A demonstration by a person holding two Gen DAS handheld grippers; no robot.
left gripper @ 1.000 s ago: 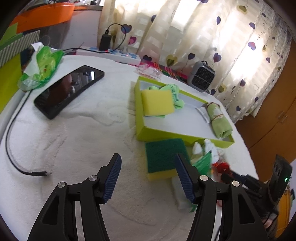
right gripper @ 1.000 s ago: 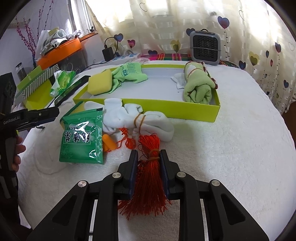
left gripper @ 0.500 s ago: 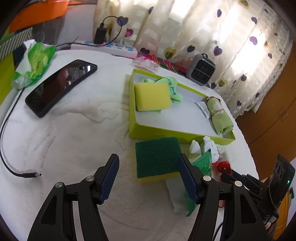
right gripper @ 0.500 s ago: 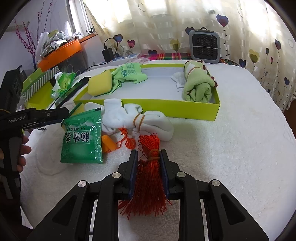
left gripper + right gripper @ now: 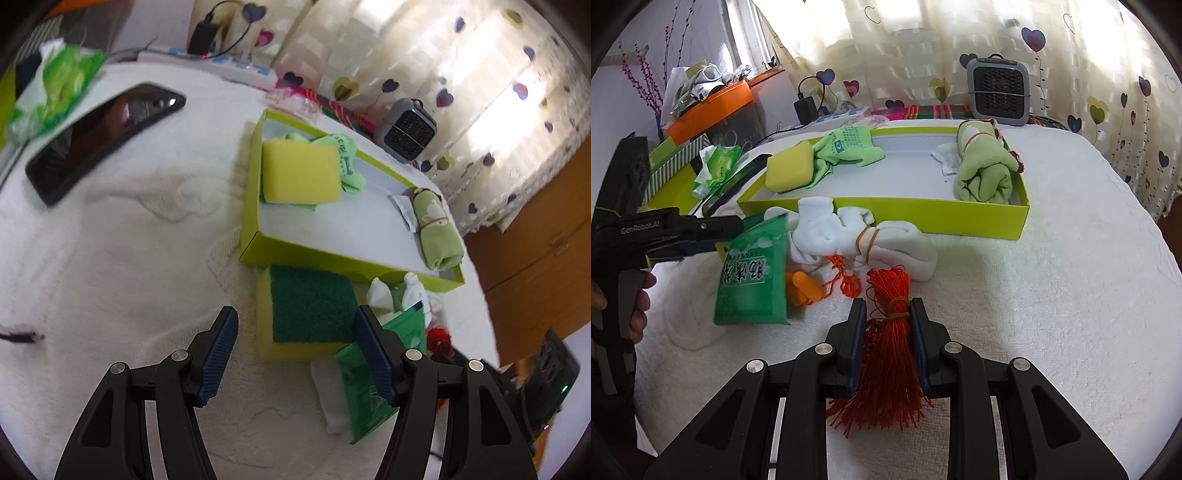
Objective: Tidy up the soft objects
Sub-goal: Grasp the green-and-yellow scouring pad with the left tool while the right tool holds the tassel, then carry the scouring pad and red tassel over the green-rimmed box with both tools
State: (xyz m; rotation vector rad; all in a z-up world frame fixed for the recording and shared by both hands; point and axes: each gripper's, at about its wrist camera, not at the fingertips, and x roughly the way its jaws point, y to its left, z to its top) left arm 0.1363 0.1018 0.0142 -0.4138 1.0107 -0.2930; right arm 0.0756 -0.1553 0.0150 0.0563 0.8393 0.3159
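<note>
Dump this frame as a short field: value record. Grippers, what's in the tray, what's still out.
left gripper: open, jaws either side of the green-topped yellow scouring sponge, not gripping
right gripper: shut on the red thread tassel
lime-green shallow tray: plain yellow sponge, green printed glove, rolled light-green towel
outside tray: banded white sock bundle, green foil packet
surface: white fleecy cover

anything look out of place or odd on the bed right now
Yes: a phone and a cable end lie on the white cover among the soft things. The green-topped sponge, white socks and green packet sit outside the tray, and the packet leans tilted against the socks.
</note>
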